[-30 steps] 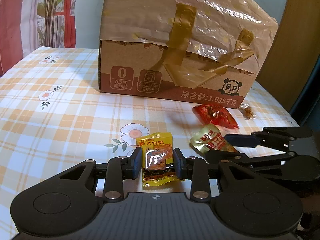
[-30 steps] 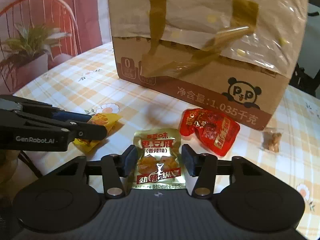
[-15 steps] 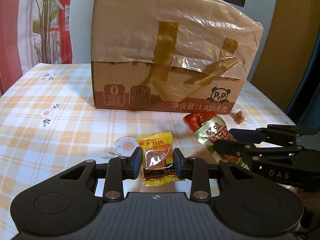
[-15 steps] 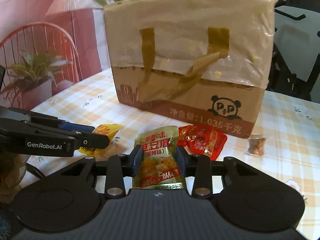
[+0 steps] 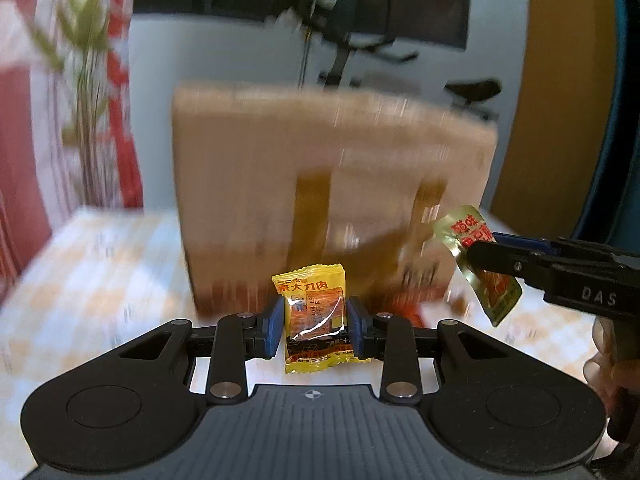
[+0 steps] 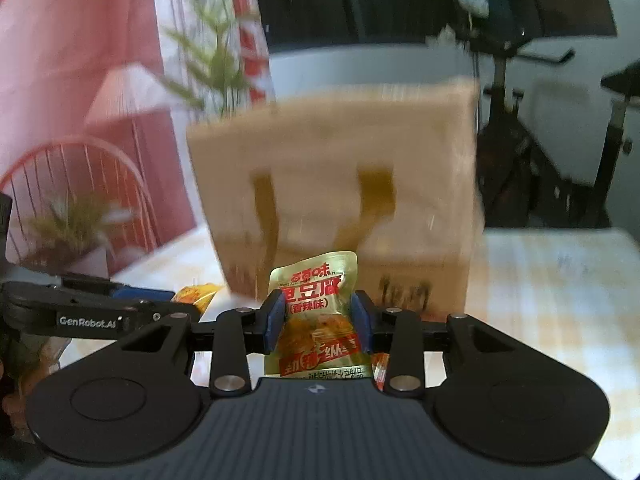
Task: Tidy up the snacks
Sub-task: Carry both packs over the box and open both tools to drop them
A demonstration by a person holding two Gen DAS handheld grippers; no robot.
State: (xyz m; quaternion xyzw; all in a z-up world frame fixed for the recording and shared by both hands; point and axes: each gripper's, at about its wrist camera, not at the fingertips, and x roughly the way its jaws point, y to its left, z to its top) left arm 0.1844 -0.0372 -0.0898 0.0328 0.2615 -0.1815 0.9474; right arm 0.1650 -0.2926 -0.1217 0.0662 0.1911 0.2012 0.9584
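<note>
Big brown box (image 5: pixel 332 200) stood ahead on checked surface (image 5: pixel 100 280), blurry. Red thing (image 5: pixel 408 304) at box foot, maybe snack. Box looked lower and farther than a second before. Left tongs (image 5: pixel 316 318) pinched yellow snack pack (image 5: pixel 314 312), off surface. Right tongs (image 6: pixel 318 322) squeezed gold snack pack (image 6: pixel 316 320), held up too.

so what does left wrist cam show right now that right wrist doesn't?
Left wrist only: the yellow snack packet's printed front, clamped between the left gripper's blue pads, and a brown wooden door at right.

Right wrist only: the gold foil tofu pouch's front, clamped in the right gripper, and a pink curtain.

Both: the taped cardboard box, blurred, on the checked tablecloth; each also catches the other gripper from the side.
</note>
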